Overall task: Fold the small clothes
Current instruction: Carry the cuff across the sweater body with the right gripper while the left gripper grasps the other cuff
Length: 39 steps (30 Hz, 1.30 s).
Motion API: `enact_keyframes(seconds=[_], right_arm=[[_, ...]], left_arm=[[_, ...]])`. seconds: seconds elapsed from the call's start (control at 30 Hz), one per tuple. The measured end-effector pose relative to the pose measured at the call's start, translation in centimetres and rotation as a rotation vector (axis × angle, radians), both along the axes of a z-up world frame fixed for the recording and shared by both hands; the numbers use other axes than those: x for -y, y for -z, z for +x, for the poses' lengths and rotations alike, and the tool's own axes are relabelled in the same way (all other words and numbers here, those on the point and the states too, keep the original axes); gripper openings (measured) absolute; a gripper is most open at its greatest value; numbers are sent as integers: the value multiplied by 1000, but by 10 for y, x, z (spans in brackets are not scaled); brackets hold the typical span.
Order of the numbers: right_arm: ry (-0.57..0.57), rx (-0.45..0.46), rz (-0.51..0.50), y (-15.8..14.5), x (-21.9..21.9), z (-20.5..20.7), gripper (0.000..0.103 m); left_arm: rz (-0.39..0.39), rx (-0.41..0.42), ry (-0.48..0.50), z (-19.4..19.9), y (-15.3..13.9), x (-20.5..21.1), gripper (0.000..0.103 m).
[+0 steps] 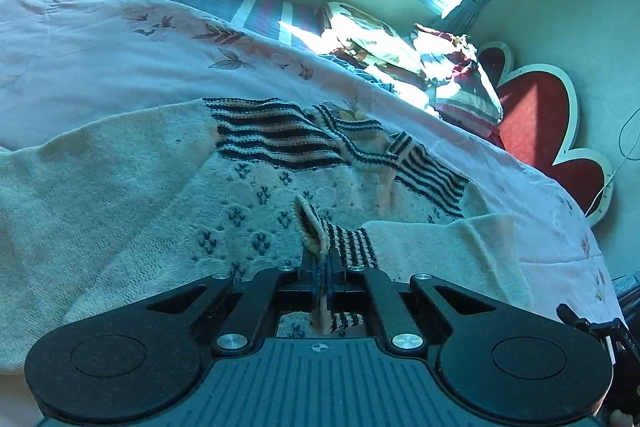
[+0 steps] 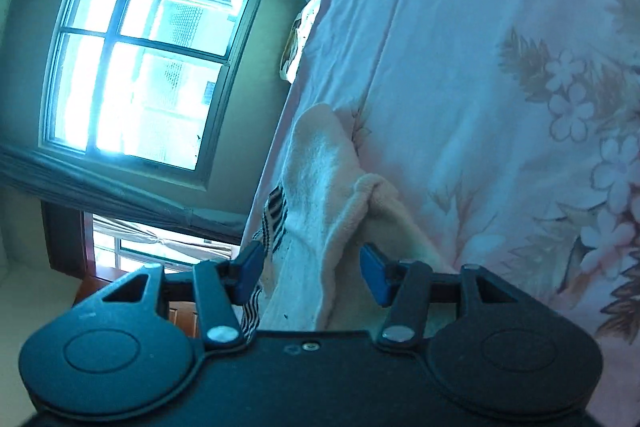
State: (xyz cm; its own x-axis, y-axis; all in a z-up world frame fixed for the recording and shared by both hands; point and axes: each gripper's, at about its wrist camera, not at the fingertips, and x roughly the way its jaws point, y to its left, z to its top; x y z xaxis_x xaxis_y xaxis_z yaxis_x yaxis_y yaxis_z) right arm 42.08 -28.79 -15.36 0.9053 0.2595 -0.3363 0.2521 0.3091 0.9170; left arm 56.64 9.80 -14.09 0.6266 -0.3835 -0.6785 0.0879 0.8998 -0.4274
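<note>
Sunlight is pouring through the window (image 2: 136, 67) and falling across a bed dressed in a pale floral sheet (image 1: 120, 67), with a heap of bright clothes (image 1: 400, 55) lying near the red headboard (image 1: 536, 119); a small cream knitted sweater (image 1: 140, 195), striped dark at the shoulders and cuffs, is lying spread on the sheet in the middle of the bed. The left gripper (image 1: 323, 269) is pinching a striped cuff (image 1: 344, 243) of a sleeve, its jaws standing narrow and clamped on the knit, so that the cuff is standing up in a small peak over the sweater's body; the right gripper (image 2: 310, 267) is coming at the garment rolled onto its side, its blue pads (image 2: 374, 275) standing half apart with a cream fold of the sweater lying between them, and I am not seeing either pad pressing on the cloth.

To my eye the sleeve fold is the step in hand; the left side is already gripping, the right is only lining up. Next, I judge, the right jaws are needing to close on that cream edge; then both hands are needing to carry their cloth across the body together, keeping it low and taut so the knit is not bunching.
</note>
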Motion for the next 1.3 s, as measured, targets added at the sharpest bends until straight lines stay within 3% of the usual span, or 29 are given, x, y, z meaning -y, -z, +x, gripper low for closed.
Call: enact_keyframes(seconds=[0.3,0.33,0.37,0.47,0.57,0.67,0.73,0.8,0.9,0.93,0.97,1.0,1.07,1.2,1.3], right_arm=[[85,-14,-57,1,0,25,47],[85,-19,-66,1,2,26,33],[72,-29,-87,2,2,28,7],[65,-82,-158,6,4,30,4],[17,-91,-270,-4,-3,29,7],[-45,-82,-377,-21,-9,25,25],[-43,-50,-469,-36,-9,15,26],[-66,-48,-506,-40,-6,22,26],[-124,-59,-489,-32,6,47,43],[-142,-61,-498,-28,8,51,43],[-171,-69,-505,-26,10,58,23],[-196,-82,-525,-25,9,64,12],[-216,-107,-633,-27,2,66,11],[-199,-117,-679,-23,-7,61,10],[-203,-116,-695,-33,-8,58,25]], left_arm=[[19,-26,16,4,8,-2,4],[24,-28,16,3,9,-1,4],[37,-32,17,3,10,-1,4],[67,-55,10,3,18,2,4],[85,-52,10,1,25,4,4],[85,-45,7,0,28,5,4],[77,-41,3,-1,29,4,4],[71,-38,-2,-2,30,3,4],[67,-38,-9,-4,29,3,4],[65,-39,-12,-4,29,3,4],[66,-39,-13,-5,29,3,4],[68,-38,-14,-5,29,3,4],[85,-32,-14,-6,28,5,4],[148,-11,1,-6,27,14,4],[167,20,-30,-11,19,10,4]])
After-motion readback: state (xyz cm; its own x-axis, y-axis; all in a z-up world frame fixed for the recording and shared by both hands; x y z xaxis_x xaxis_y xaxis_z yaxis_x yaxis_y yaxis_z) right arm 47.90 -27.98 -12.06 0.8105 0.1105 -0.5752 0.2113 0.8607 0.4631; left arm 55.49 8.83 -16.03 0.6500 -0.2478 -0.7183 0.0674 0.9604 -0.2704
